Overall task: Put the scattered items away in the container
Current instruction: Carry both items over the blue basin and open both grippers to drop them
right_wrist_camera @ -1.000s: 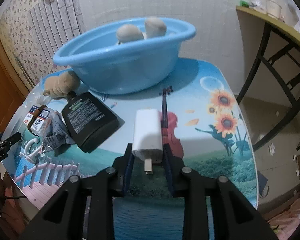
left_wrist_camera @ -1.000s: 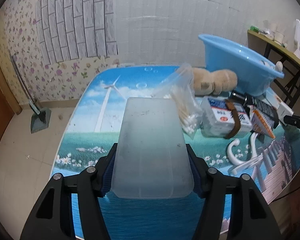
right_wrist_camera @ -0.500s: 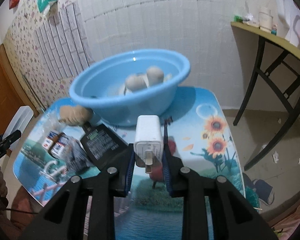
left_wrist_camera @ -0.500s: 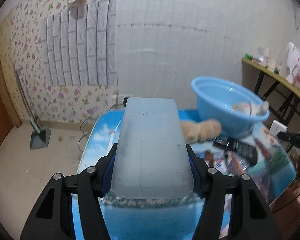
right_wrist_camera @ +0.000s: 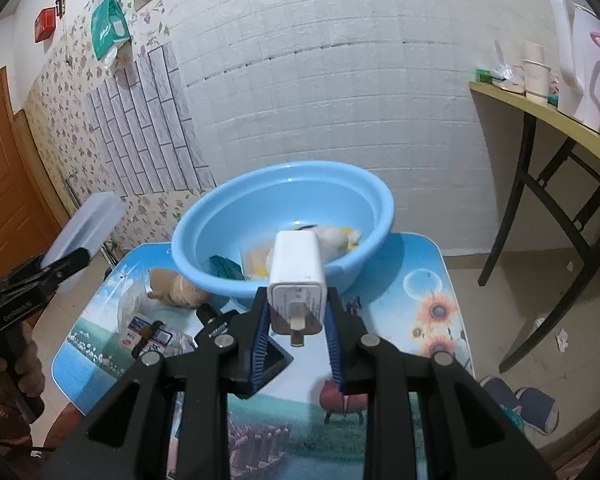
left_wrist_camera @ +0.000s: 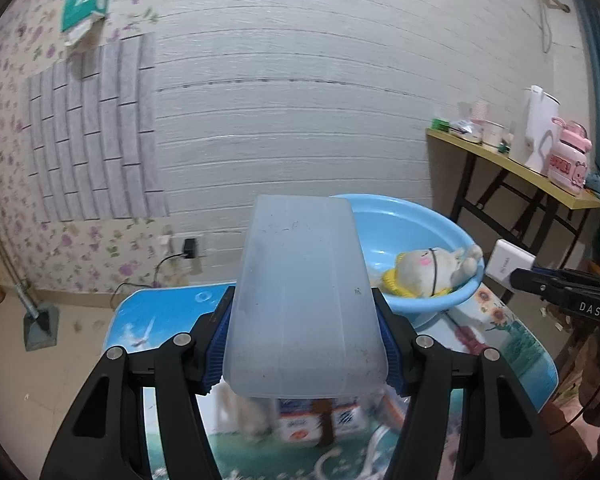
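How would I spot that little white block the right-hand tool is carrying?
Find the big blue basin on the picture-printed table. Just in front of it, the right gripper pinches a white USB charger between blue-padded fingers. Only it is glossy, boxy, with a metal plug facing you.

both wrist views look forward from above the table [right_wrist_camera: 440, 280], sharing the blue basin [left_wrist_camera: 416, 224].

Printed table [right_wrist_camera: 428, 280] carries blue basin [right_wrist_camera: 376, 204], brown plush [right_wrist_camera: 176, 286], small boxes [right_wrist_camera: 148, 330].
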Available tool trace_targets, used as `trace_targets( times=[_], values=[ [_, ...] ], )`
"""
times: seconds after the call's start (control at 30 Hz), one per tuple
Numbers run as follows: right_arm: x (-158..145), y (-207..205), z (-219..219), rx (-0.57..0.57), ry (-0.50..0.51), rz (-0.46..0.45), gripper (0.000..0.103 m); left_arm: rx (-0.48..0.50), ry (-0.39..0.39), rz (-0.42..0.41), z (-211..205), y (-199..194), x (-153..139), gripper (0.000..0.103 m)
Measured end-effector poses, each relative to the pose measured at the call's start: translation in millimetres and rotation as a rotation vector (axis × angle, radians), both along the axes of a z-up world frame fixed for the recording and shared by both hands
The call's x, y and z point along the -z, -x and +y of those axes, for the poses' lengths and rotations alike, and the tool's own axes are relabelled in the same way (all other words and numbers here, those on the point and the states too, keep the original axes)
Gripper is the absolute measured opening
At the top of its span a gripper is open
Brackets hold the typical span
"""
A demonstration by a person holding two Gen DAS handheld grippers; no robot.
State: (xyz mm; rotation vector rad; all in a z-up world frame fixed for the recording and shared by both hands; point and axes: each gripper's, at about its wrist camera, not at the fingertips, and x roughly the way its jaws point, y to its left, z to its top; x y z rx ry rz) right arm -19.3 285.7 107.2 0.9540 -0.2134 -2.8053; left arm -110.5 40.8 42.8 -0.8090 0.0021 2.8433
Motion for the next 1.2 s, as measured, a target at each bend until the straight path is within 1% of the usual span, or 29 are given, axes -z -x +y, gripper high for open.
trace_targets(
  times=[0.27,0.47,0.6,0.7,0.8,1.0,1.1,1.2],
  values=[
    [1,22,0,-0.018,0.018,0.004,0.026,0.057,0.028,-0.040,29,28,10,0.062],
    [4,41,-5,-0.040,0.005,0.003,0.026,0.073,0.039,-0.044,46,49,11,0.062],
    [8,53,-5,-0.051,0.019,-0.001,0.026,0.089,0.039,-0.059,57,64,16,0.062],
    [11,61,-7,-0.051,0.007,-0.006,0.026,0.098,0.049,-0.065,65,73,20,0.062],
    [15,68,-7,-0.056,0.010,-0.009,0.026,0.105,0.060,-0.070,71,81,24,0.062],
    [22,79,-4,-0.059,0.019,-0.018,0.026,0.122,0.056,-0.105,77,96,33,0.062],
    [26,85,-5,-0.063,0.017,-0.029,0.026,0.128,0.056,-0.113,78,98,36,0.062],
    [31,88,-7,-0.065,0.021,-0.053,0.026,0.129,0.063,-0.105,78,96,36,0.062]
  ],
)
